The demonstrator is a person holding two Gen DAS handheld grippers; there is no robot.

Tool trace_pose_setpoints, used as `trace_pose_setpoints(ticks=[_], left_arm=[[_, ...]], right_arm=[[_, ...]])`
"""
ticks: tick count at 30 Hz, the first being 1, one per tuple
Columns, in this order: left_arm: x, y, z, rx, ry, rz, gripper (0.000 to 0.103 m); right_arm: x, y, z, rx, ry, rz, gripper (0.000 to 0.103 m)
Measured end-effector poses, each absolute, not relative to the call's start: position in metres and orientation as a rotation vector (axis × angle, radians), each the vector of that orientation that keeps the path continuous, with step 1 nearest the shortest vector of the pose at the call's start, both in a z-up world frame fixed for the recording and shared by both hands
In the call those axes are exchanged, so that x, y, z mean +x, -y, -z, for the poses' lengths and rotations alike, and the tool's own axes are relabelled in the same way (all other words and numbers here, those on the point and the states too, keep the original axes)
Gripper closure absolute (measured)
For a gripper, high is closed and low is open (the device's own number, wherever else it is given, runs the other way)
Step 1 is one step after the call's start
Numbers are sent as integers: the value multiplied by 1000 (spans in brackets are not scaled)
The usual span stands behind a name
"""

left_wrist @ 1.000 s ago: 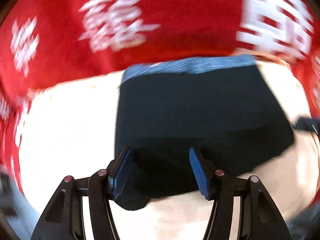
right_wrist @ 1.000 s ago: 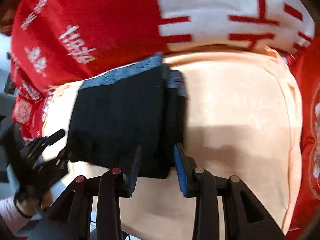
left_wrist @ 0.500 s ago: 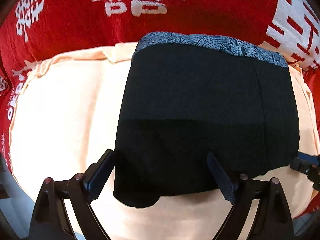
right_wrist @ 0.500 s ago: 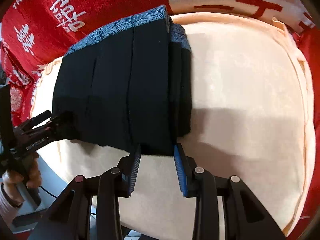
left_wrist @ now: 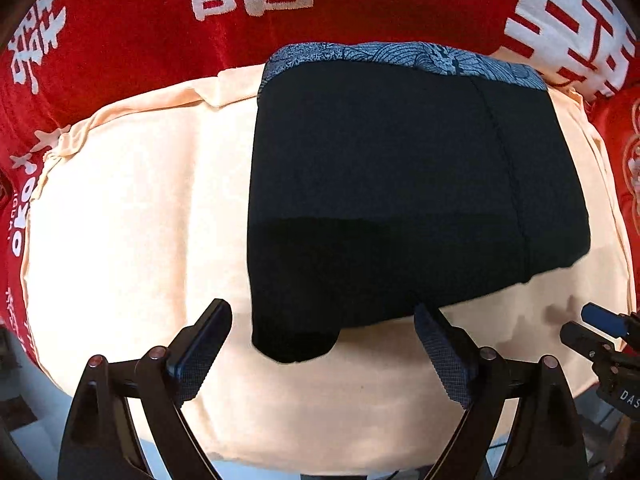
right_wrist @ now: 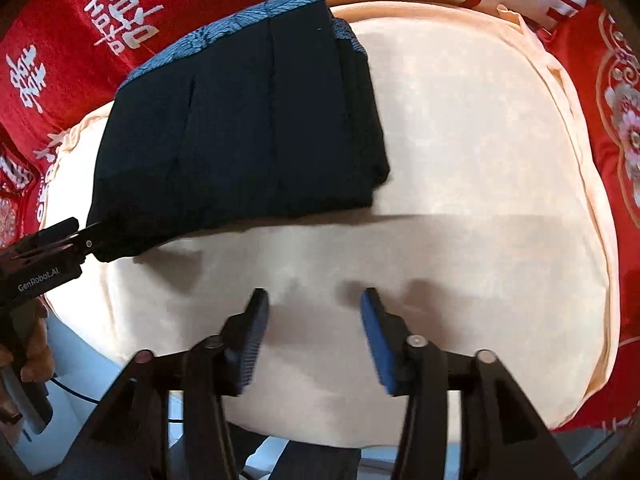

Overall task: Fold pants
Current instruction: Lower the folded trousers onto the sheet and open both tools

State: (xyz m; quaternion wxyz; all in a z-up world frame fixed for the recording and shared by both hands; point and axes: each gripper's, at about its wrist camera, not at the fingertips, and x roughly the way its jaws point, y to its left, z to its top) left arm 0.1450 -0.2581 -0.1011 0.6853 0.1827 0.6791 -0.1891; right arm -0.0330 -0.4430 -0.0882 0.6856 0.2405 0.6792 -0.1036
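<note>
Folded black knit pants (left_wrist: 400, 184), patterned grey-blue waistband, on smooth peach cloth (left_wrist: 132, 220); both grippers' jaws apart, empty

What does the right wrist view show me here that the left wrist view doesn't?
Only the right wrist view: the stacked fold layers along the pants' side edge, and a hand holding the left gripper.
Only the left wrist view: the pants' near corner between the left gripper's open jaws.
Both: folded black pants with a patterned waistband, the cream cloth, the red blanket.

Bright, sharp, fisheye-warped, dark corners
</note>
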Motion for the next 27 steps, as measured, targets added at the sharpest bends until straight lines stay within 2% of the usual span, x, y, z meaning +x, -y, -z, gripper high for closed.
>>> trace_pose_setpoints(ticks=[5, 27], left_arm=[[140, 240, 90, 401, -1529, 445, 10], [168, 184, 90, 396, -1513, 451, 10]], right_arm=[[-30, 423, 80, 530, -1500, 266, 18], [-37, 390, 70, 547, -1539, 404, 17]])
